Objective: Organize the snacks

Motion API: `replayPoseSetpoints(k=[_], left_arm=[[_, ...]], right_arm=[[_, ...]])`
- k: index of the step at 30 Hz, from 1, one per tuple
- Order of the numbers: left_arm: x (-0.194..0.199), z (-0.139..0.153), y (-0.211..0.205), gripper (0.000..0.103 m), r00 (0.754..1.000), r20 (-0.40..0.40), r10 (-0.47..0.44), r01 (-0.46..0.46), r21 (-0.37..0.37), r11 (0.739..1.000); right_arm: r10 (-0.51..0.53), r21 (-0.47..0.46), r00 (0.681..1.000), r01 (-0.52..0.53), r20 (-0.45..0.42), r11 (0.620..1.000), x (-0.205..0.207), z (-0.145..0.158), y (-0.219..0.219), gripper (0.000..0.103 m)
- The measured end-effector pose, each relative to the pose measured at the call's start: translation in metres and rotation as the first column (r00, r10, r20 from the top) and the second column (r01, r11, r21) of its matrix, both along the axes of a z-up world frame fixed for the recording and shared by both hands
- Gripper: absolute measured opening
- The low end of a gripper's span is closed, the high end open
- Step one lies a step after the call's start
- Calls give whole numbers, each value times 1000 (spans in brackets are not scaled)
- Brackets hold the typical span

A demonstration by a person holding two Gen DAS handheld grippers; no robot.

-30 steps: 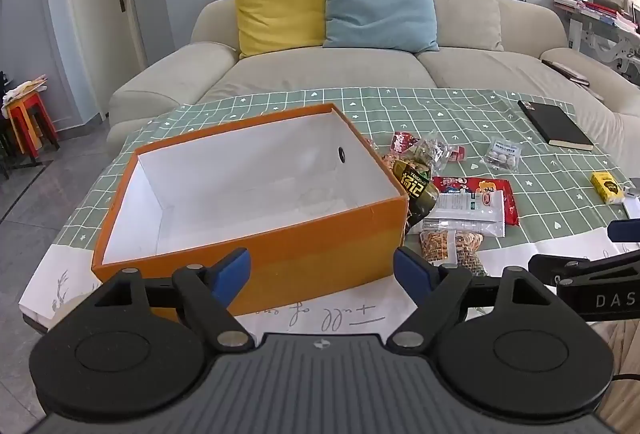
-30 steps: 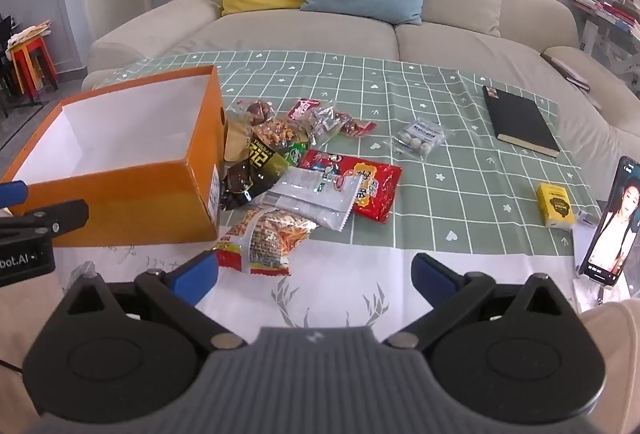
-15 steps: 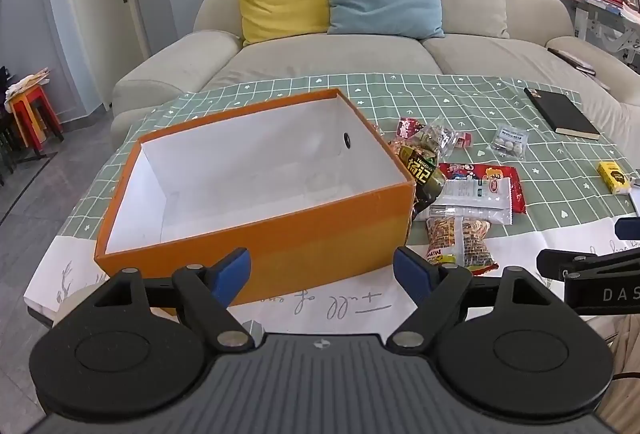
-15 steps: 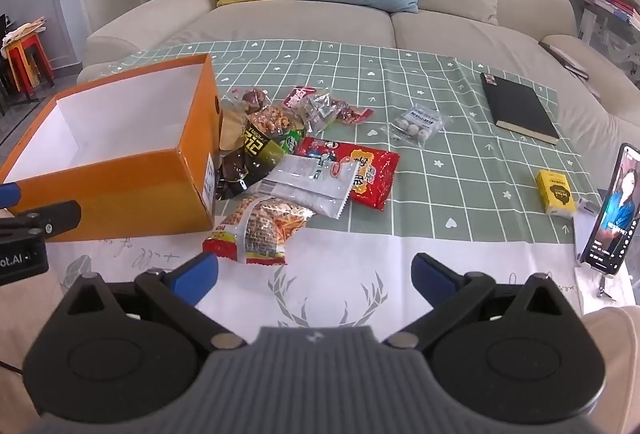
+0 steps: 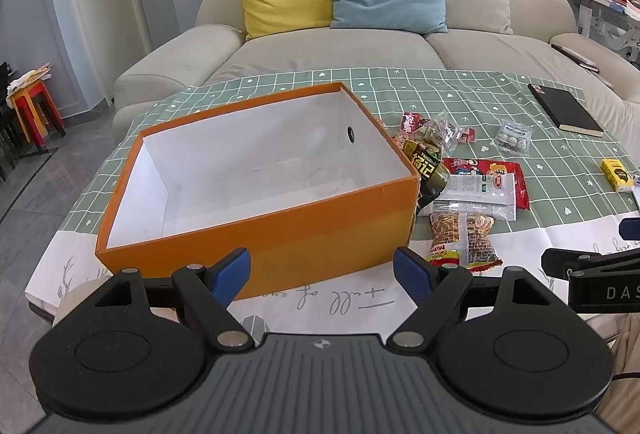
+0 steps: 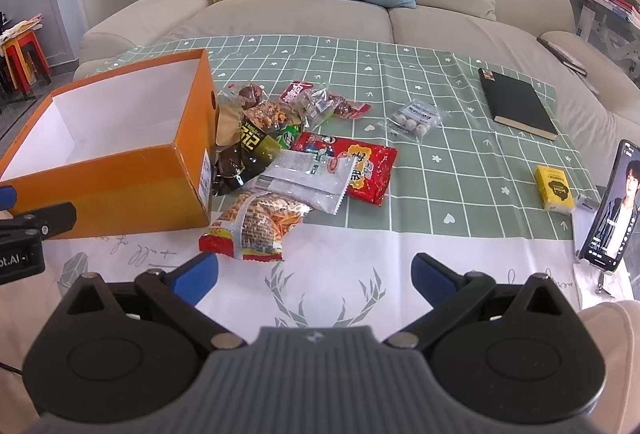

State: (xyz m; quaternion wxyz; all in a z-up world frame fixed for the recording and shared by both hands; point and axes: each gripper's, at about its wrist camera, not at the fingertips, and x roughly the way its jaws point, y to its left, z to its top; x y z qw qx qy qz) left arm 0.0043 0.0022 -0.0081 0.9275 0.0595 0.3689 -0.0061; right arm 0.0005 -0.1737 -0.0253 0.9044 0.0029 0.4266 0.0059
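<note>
An orange box [image 5: 328, 234] [image 6: 132, 178] with a white inside stands open on the table's left part, nothing in it. Right of it lies a heap of snack packets: a brown-and-red cracker bag [image 6: 256, 228] [image 5: 464, 238] nearest me, a silver pack [image 6: 308, 180], a red bag [image 6: 360, 166], a dark green pack [image 6: 256, 146] and small sweets behind. A clear pack of white balls [image 6: 416, 116] lies apart. My left gripper [image 5: 322, 274] hangs open before the box's near wall. My right gripper [image 6: 314, 276] is open above the white cloth, just short of the cracker bag.
A black notebook [image 6: 516, 108] and a small yellow box [image 6: 554, 190] lie at the right. A phone [image 6: 612, 210] stands propped at the right edge. Behind the table runs a beige sofa [image 6: 360, 18] with yellow, blue and beige cushions. Red stools [image 5: 32, 106] stand far left.
Both views have risen and tilted down slightly, so the box and snacks sit lower and closer. Nothing on the table has moved and both grippers stay open.
</note>
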Motion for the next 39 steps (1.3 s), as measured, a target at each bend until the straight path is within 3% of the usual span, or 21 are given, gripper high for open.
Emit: replayPoseSetpoints(k=[39], left_arm=[[1,-4,1,95,1000,-28,13,-13,8,1000]], right_arm=[[11,-11,1000,-12,-18,1000,1,-1,3,99]])
